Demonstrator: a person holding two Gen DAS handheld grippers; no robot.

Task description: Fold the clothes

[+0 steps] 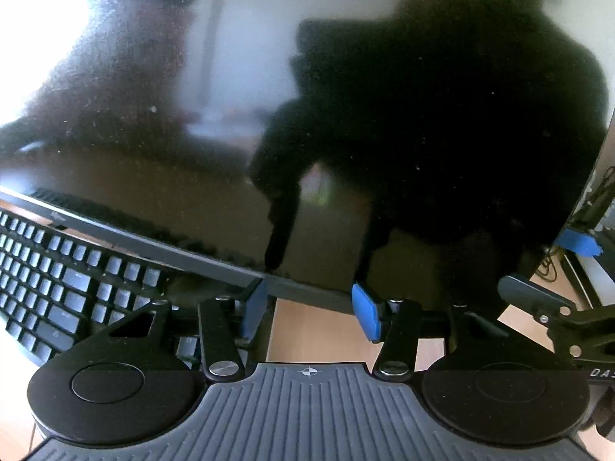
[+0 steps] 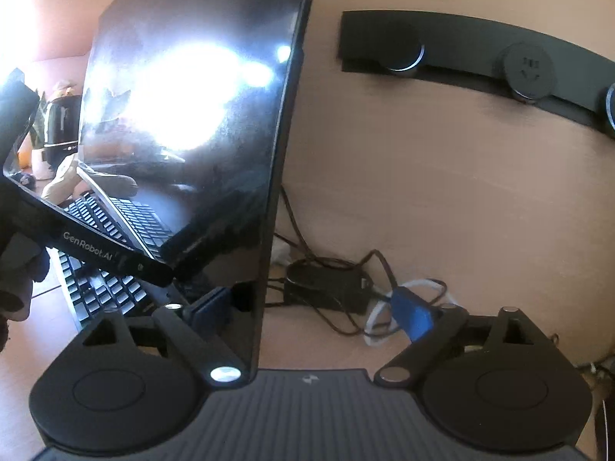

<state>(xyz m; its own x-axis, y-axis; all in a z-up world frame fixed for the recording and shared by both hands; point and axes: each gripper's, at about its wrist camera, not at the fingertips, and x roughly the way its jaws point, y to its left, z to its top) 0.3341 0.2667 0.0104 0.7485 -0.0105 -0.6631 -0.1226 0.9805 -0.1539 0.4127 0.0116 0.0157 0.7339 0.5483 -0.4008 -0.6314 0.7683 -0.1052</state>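
Wooden desk [image 2: 442, 176] carries a black keyboard [image 1: 57, 280] at left before a dark glossy monitor [image 1: 346, 134]. Left gripper [image 1: 311, 307] stands open just before the monitor's lower edge, holding nothing. Right gripper [image 2: 311, 315] gapes wide, straddling the monitor's side edge. No clothes show. Cables [image 2: 346, 296] lie behind.

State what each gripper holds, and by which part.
Nothing is held. Left gripper open before the glossy black screen; right gripper open astride its edge, not clamping.

Dark monitor [image 2: 192, 134] between open right gripper [image 2: 311, 313]
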